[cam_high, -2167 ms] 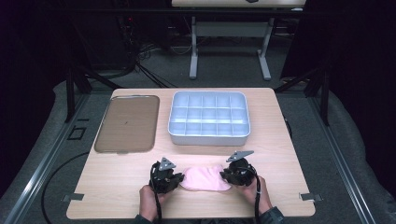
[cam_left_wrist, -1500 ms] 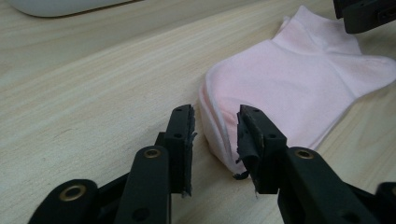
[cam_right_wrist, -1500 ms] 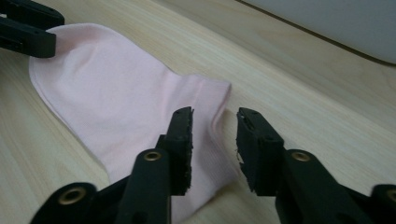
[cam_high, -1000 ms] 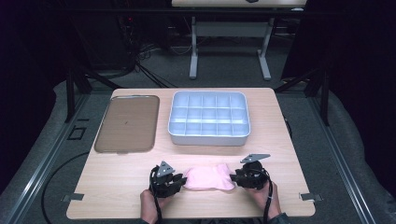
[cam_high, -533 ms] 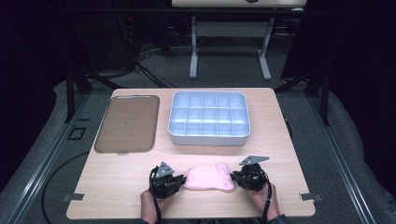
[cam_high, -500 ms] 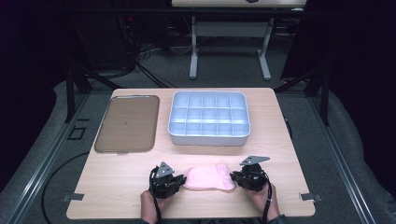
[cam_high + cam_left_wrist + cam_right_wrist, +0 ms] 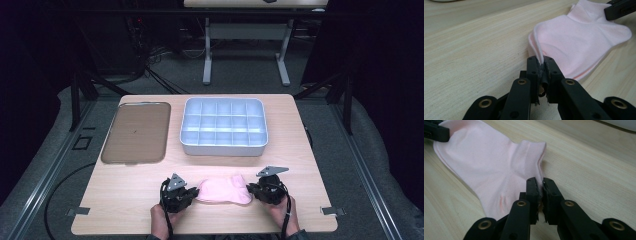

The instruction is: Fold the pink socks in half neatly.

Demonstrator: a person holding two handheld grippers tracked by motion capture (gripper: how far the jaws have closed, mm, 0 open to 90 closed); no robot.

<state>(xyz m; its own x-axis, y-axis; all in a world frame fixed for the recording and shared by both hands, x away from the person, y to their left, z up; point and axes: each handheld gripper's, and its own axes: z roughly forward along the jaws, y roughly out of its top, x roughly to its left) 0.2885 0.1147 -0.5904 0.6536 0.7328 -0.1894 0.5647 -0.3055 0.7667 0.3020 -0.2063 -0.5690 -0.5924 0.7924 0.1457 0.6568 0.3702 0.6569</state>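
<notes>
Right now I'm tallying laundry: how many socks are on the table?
1: a pink sock on the table's near edge; more layers could be hidden.

You have the sock [image 7: 223, 190] lying flat on the table [image 7: 300, 150] at its near edge, about six o'clock from the middle. Your left gripper [image 7: 192, 195] sits at the sock's nine o'clock end, your right gripper [image 7: 251, 190] at its three o'clock end. At twelve o'clock from the sock, past a bare strip of table, stands the divided tray [image 7: 223, 127]. The flat tray [image 7: 136, 132] lies at the divided tray's nine o'clock, just beside it, roughly ten o'clock from the sock.
</notes>
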